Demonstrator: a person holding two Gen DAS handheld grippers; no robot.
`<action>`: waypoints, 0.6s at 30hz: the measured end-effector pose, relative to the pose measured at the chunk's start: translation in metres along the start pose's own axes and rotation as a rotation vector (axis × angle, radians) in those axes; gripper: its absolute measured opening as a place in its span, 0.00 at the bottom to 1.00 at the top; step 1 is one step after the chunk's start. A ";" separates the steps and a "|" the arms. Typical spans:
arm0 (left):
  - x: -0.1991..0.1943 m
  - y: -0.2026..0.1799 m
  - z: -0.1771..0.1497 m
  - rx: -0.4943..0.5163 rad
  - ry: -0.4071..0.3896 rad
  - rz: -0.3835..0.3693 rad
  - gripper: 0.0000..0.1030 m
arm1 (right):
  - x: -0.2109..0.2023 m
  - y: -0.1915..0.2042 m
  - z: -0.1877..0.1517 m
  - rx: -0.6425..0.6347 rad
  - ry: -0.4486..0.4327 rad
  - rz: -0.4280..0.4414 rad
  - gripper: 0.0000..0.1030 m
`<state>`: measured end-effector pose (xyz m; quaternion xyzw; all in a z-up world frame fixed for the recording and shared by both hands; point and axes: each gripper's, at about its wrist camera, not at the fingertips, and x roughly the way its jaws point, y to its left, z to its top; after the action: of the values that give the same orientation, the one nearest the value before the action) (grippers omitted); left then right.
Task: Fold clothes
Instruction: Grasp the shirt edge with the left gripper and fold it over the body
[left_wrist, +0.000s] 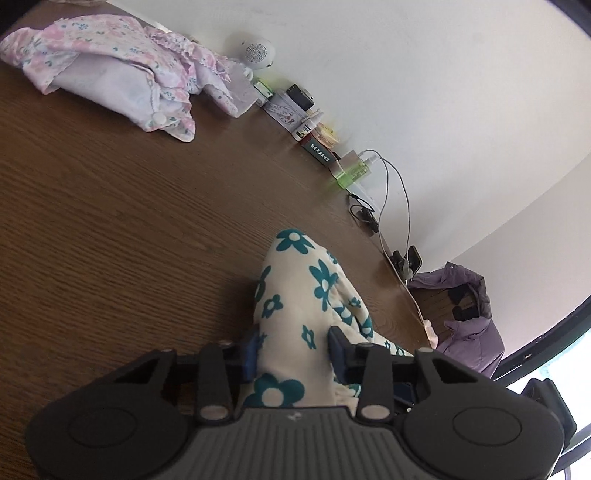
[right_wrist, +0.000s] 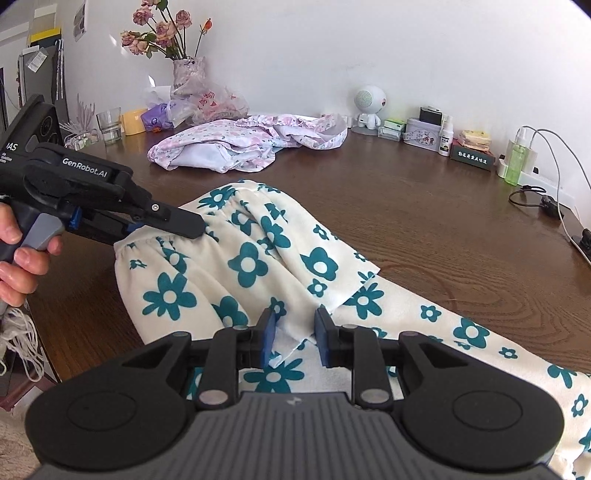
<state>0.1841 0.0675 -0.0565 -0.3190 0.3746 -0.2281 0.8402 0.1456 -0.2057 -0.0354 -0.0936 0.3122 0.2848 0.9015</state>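
The right hand-held gripper (right_wrist: 294, 338) hovered low over the cream trousers with teal flowers (right_wrist: 258, 266), its blue pads spread to either side of a folded edge without pressing it. The left hand-held gripper (left_wrist: 295, 349) had a thick bunch of the same fabric between its pads, apparently pinching it at the gathered waistband. The trousers lay across the brown table (right_wrist: 424, 221). Farther back, a pink floral garment (right_wrist: 243, 146) sat crumpled near the wall.

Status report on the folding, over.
Left gripper clamped on teal-flower garment. Right gripper open over its edge. Pink floral clothes behind, clear.
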 end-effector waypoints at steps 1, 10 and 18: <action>-0.002 -0.001 0.001 0.011 -0.002 0.000 0.28 | 0.000 0.001 0.000 0.001 0.001 -0.002 0.24; -0.034 -0.046 0.030 0.411 -0.078 0.215 0.25 | 0.006 0.013 0.020 0.043 -0.019 0.087 0.24; -0.035 -0.101 0.040 0.897 -0.113 0.484 0.25 | -0.028 -0.038 0.007 0.159 -0.016 -0.062 0.24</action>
<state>0.1793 0.0343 0.0525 0.1569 0.2569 -0.1478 0.9421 0.1533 -0.2472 -0.0128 -0.0292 0.3237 0.2316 0.9169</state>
